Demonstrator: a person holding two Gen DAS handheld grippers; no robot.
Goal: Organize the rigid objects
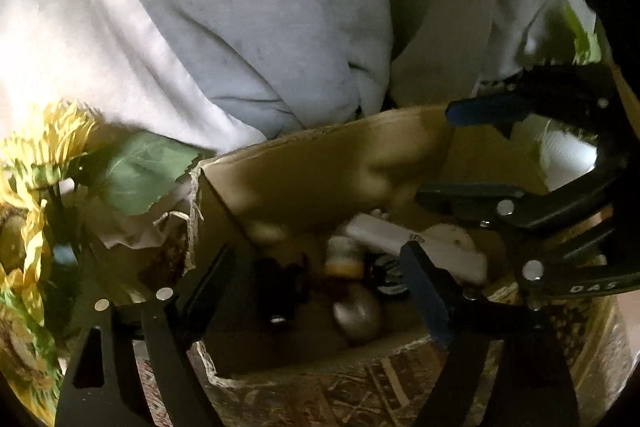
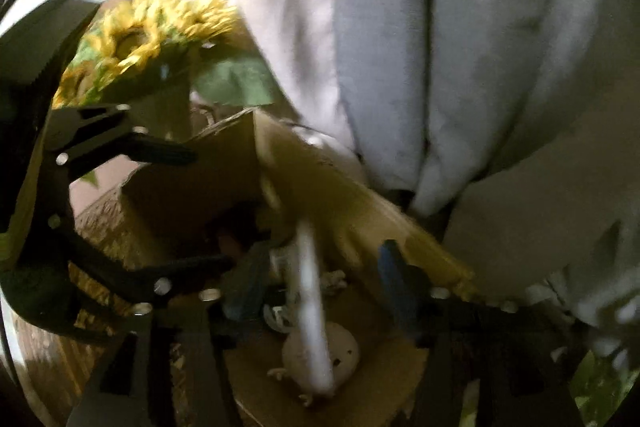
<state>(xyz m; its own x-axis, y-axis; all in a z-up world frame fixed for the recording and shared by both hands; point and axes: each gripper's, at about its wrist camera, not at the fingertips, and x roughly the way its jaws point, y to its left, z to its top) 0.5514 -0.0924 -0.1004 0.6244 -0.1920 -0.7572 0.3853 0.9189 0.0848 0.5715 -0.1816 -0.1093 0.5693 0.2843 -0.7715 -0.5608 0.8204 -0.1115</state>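
An open cardboard box holds several small things. Among them are a white stick, a small jar with a yellow band, a grey rounded piece and a dark object. My left gripper hangs open over the box with nothing pinched between its fingers. My right gripper is open too. The blurred white stick runs between its pads without touching them and lies across a pale egg-shaped figure with small feet.
A person in a grey sweatshirt stands right behind the box. Artificial sunflowers with a big green leaf stand left of it. The box rests on a woven, straw-patterned surface.
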